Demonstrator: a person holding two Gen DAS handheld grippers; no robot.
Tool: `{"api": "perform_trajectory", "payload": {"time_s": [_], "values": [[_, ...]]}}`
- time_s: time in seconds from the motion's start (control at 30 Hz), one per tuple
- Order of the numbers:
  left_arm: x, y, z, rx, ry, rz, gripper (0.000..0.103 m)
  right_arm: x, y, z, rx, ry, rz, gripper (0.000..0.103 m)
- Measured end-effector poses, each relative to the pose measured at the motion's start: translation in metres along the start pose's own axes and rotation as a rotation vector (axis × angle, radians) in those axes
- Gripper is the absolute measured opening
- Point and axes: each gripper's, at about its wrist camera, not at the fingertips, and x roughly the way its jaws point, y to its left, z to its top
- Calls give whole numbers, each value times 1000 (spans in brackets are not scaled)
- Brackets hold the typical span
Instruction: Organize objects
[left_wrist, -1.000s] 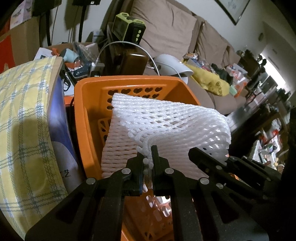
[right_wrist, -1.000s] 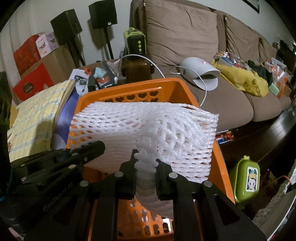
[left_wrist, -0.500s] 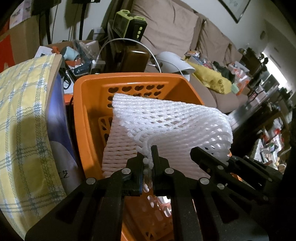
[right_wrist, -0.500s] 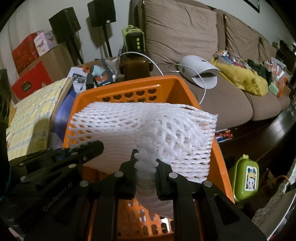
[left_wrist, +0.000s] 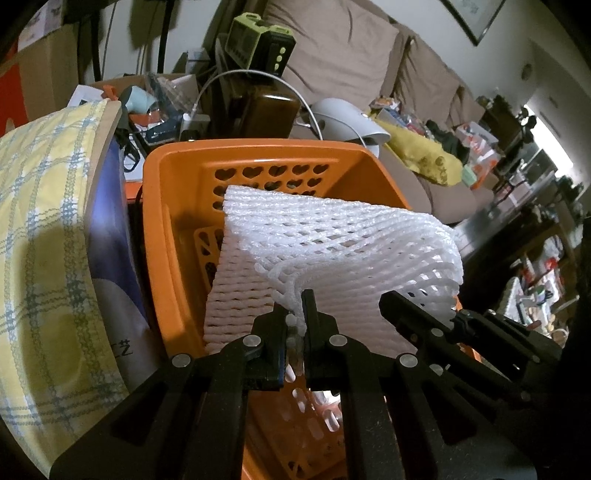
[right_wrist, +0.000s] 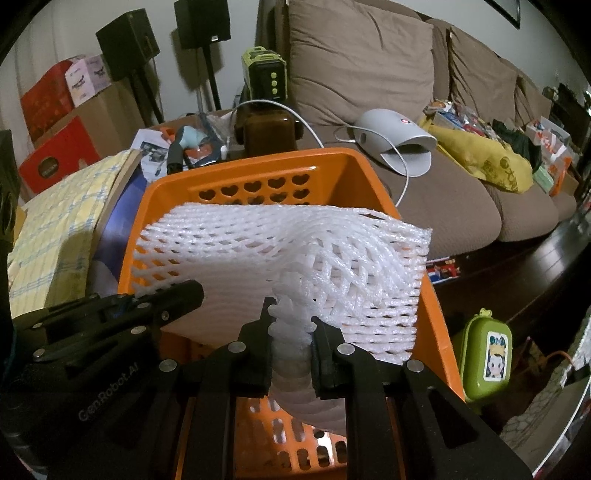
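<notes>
A white foam net sheet (left_wrist: 332, 251) (right_wrist: 280, 251) hangs stretched over the orange basket (left_wrist: 173, 206) (right_wrist: 362, 166), its lower part drooping inside. My left gripper (left_wrist: 295, 325) is shut on the sheet's near edge, pinching it thin. My right gripper (right_wrist: 291, 325) is shut on a bunched fold of the same edge, further right. The right gripper's black fingers (left_wrist: 424, 317) show at the right of the left wrist view. In the right wrist view the left gripper's fingers (right_wrist: 162, 302) lie at the lower left. Most of the basket's inside is hidden by the sheet.
A yellow checked cushion (left_wrist: 40, 236) (right_wrist: 59, 229) leans against the basket's left side. Behind stand a brown box with a green device (right_wrist: 264, 77), a white cable, a white curved appliance (right_wrist: 395, 144) and a cluttered brown sofa. A green case (right_wrist: 484, 354) sits at the right.
</notes>
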Motion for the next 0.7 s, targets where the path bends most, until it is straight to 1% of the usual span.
{"api": "perform_trajectory", "payload": {"time_s": [0.1, 0.23, 0.37, 0.5, 0.7], "values": [[-1, -2, 0, 14, -10, 12, 6, 1, -1, 0, -2, 1, -8, 15], [1, -2, 2, 12, -3, 6, 7, 0, -2, 0, -7, -8, -23, 15], [4, -1, 5, 1, 8, -12, 7, 1, -3, 1, -4, -12, -32, 15], [0, 1, 7, -11, 15, -61, 6, -5, -3, 2, -9, -43, -56, 15], [1, 7, 15, -31, 25, -78, 6, -3, 1, 3, -35, -50, -73, 15]]}}
